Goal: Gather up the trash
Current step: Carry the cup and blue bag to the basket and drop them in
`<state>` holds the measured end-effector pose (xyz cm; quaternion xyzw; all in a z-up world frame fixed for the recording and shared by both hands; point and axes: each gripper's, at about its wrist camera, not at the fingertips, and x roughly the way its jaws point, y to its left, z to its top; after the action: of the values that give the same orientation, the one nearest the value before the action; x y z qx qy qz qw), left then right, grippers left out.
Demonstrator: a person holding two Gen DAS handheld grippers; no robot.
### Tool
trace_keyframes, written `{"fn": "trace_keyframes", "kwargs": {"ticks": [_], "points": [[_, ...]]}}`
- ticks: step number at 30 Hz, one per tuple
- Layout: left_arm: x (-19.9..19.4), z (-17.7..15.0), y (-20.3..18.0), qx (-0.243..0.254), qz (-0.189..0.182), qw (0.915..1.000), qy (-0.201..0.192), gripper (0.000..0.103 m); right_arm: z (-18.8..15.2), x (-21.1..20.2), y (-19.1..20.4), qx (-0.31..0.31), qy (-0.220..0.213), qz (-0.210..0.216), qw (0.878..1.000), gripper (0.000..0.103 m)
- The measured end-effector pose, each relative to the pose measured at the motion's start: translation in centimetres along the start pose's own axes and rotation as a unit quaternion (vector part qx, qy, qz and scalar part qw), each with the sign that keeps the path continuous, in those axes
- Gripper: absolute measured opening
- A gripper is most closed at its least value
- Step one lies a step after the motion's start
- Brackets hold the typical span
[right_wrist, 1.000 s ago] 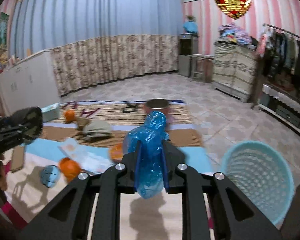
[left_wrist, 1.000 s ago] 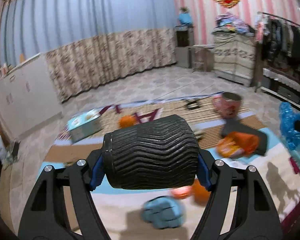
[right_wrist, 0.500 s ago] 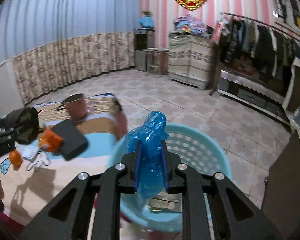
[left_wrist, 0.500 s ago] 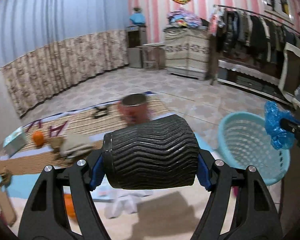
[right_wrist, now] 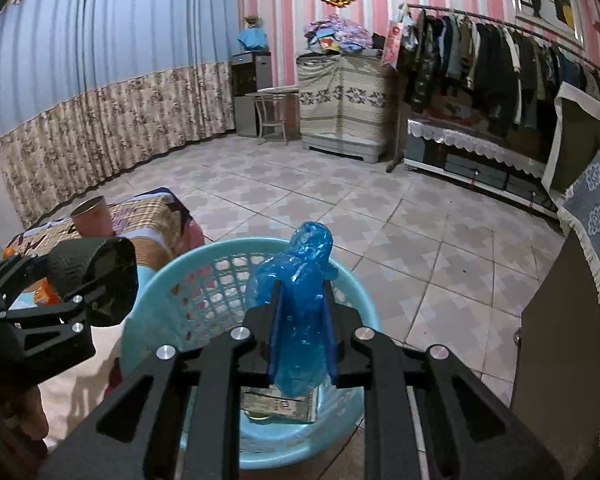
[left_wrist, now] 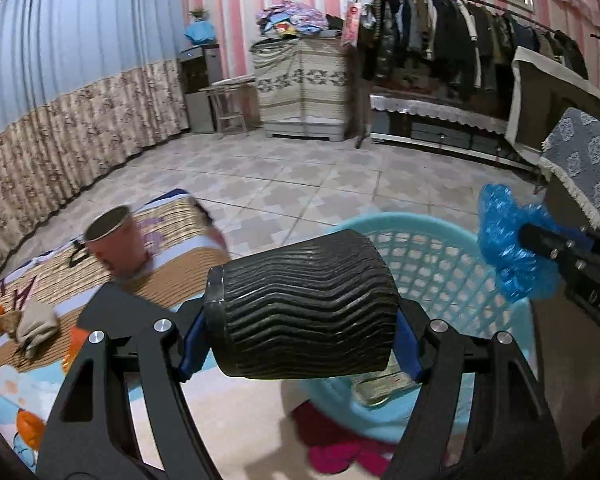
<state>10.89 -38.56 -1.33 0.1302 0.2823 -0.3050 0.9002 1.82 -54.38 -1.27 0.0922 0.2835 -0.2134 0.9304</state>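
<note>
A black ribbed paper cup point(left_wrist: 302, 306) lies sideways between the pads of my left gripper point(left_wrist: 300, 340), which is shut on it. The same black ribbed cup point(right_wrist: 94, 278) shows at the left of the right wrist view, open end toward the camera. My right gripper point(right_wrist: 300, 336) is shut on a crumpled blue plastic bag point(right_wrist: 296, 304), seen also as the blue bag point(left_wrist: 508, 244) at the right of the left wrist view. Both grippers hover over a light blue plastic basket point(right_wrist: 172, 280) on the floor, its rim point(left_wrist: 380, 222) just beyond the cup. A flat printed packet point(right_wrist: 278, 404) lies in the basket's bottom.
A floor mat point(left_wrist: 172, 220) at the left carries a pink cup point(left_wrist: 116, 244), a black flat item point(left_wrist: 112, 308), orange pieces point(left_wrist: 28, 426) and a crumpled beige cloth point(left_wrist: 36, 326). A dark cabinet with a grey cloth point(right_wrist: 596, 248) stands at the right. Tiled floor point(right_wrist: 340, 200) stretches beyond the basket.
Both grippers swung right, from over the mat to above the blue basket. The cup and the blue bag stayed gripped; the basket now fills the lower middle of both views.
</note>
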Motion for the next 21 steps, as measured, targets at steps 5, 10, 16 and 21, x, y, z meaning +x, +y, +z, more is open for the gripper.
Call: {"fn": "trace_keyframes", "kwargs": {"ticks": [5, 10, 16, 21], "points": [[0.9, 1.1, -2.0, 0.024, -0.014, 0.9996, 0.005, 0.075, -0.1, 0.5, -1.0, 0.019, 0.004, -0.002, 1.0, 0.018], [0.9, 1.4, -1.9, 0.025, -0.008, 0.9997, 0.001, 0.088, -0.5, 0.6, -1.4, 0.023, 0.006, -0.003, 1.0, 0.018], [-0.3, 0.5, 1.6, -0.008, 0.016, 0.9998, -0.001, 0.093, -1.3, 1.3, -0.3, 0.017, 0.013, 0.005, 1.0, 0.018], [-2.1, -0.4, 4.7, -0.029, 0.042, 0.9987, -0.007, 0.097, -2.1, 2.3, 1.7, 0.015, 0.024, 0.019, 0.999, 0.018]]}}
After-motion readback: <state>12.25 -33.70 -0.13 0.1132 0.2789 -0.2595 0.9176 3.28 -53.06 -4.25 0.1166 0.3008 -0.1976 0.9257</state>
